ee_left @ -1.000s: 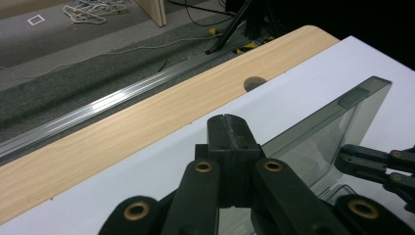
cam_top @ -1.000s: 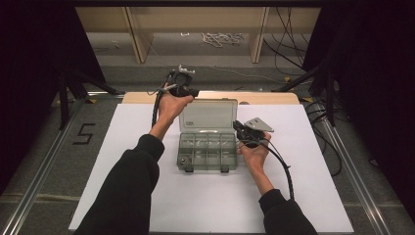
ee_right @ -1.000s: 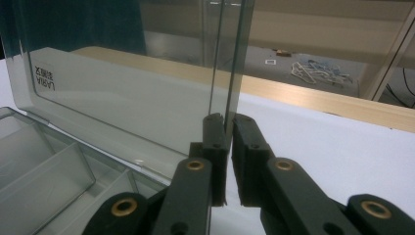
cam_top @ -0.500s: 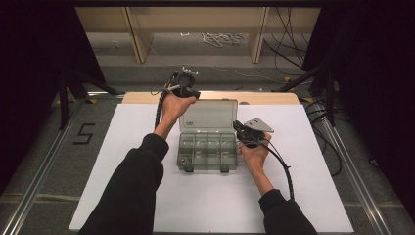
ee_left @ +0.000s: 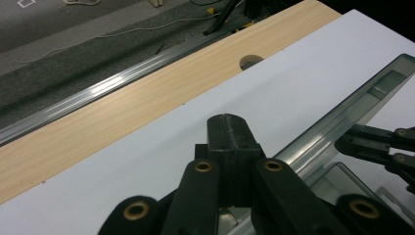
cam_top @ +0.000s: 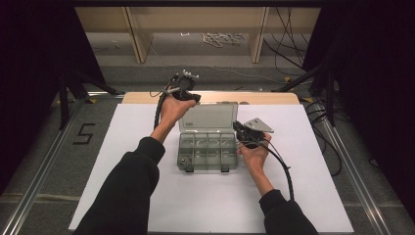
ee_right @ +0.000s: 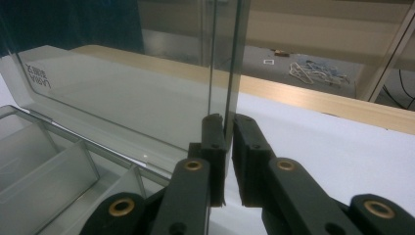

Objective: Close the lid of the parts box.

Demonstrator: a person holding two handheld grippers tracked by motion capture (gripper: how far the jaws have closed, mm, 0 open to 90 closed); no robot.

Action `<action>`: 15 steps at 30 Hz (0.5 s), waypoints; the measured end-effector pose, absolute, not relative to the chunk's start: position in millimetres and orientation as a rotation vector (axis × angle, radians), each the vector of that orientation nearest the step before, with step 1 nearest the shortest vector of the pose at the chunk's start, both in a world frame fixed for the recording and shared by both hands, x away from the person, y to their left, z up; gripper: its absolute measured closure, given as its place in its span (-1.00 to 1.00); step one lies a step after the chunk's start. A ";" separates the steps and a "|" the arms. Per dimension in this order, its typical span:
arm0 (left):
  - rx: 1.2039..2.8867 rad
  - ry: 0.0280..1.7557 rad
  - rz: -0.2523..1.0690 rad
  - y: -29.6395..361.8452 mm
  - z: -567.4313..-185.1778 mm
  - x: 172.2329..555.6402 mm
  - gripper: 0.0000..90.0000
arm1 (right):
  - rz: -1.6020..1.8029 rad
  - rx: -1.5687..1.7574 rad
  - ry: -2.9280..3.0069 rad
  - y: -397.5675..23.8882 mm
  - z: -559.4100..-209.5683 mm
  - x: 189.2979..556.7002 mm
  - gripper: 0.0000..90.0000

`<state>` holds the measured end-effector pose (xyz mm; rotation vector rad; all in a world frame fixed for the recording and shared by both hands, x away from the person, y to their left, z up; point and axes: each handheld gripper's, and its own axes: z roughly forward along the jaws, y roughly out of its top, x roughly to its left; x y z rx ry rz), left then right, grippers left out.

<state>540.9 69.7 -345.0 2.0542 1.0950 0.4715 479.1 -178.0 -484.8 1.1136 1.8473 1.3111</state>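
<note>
A clear grey compartment box (cam_top: 208,152) stands open in the middle of the white table top (cam_top: 122,147), its lid (cam_top: 208,116) raised toward the far edge. My right gripper (cam_top: 242,131) holds the lid's right edge; in the right gripper view the thin clear lid (ee_right: 122,98) rises between the two pads of the gripper (ee_right: 228,122), which is shut on it. Empty compartments (ee_right: 39,161) lie to the left. My left gripper (cam_top: 188,95) is at the lid's far left corner. Its jaws (ee_left: 227,120) are shut together beside the lid's rim (ee_left: 342,112), with nothing seen between them.
A wooden strip (ee_left: 122,122) with a round hole (ee_left: 250,61) runs along the table's far edge, and metal rails (cam_top: 39,166) flank the table. Cables (cam_top: 222,36) lie on the floor beyond. A cable (cam_top: 286,169) trails from the right gripper.
</note>
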 end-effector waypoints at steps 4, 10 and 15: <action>2.060 1.084 0.450 71.1 -345.0 536.6 0.99 | 1.315 1.106 1.826 -176.9 -483.8 478.3 0.81; 2.086 1.053 0.447 70.1 -344.7 528.1 0.99 | 1.323 1.142 1.857 -178.1 -479.8 473.3 0.43; 2.104 1.019 0.444 71.4 -347.1 518.0 0.99 | 1.357 1.182 1.862 -176.8 -475.0 465.8 0.12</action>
